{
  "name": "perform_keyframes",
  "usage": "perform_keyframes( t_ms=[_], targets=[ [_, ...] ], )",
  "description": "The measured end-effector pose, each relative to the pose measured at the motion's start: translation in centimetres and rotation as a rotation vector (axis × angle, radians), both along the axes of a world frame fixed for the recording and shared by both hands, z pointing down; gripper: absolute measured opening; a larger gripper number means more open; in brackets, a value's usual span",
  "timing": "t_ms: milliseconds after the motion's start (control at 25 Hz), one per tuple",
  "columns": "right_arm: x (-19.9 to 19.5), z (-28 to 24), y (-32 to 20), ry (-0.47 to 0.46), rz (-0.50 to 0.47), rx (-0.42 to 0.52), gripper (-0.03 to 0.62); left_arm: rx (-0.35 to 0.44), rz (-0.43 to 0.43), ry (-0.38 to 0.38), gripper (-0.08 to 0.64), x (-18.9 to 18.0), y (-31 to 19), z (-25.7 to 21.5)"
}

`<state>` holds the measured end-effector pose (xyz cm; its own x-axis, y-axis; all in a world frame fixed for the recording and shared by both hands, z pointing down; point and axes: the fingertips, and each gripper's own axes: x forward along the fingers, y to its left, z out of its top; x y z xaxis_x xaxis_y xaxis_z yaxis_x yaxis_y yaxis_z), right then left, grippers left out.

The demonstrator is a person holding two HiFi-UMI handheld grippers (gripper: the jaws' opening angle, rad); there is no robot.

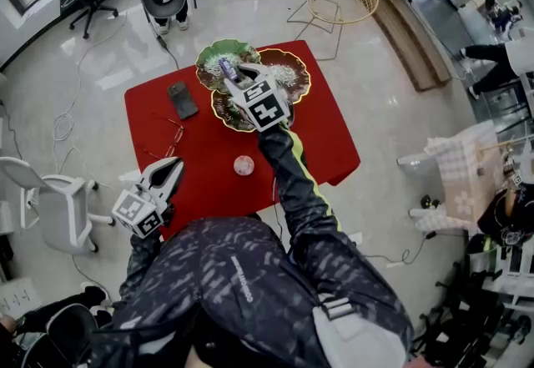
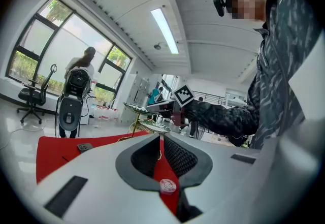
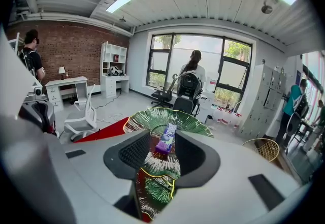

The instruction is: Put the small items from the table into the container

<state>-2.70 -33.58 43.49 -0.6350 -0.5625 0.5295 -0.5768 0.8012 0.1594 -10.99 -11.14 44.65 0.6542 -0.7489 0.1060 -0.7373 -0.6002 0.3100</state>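
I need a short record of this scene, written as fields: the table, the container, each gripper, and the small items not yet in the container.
table: red table
container: cluster of leaf-shaped dishes at the table's far end
right gripper: above the dishes, jaws apart, purple packet between them; the pads do not seem to press it
left gripper: at the near left corner of the table, jaws apart, nothing held
items on the table: small round item near the middle; dark flat item farther left

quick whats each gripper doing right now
left gripper: open, nothing between the jaws
right gripper: open, purple packet between the jaws, over the green dish
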Motion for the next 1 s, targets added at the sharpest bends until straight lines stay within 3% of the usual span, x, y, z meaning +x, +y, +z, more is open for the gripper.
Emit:
perform_keyframes(
  t_ms=[1000],
  targets=[
    [1.5,-2.7,8.2,-0.056,-0.047,0.008,0.141,-0.003,0.036,-0.005,0.025,1.7,-0.3,-0.3]
  ],
)
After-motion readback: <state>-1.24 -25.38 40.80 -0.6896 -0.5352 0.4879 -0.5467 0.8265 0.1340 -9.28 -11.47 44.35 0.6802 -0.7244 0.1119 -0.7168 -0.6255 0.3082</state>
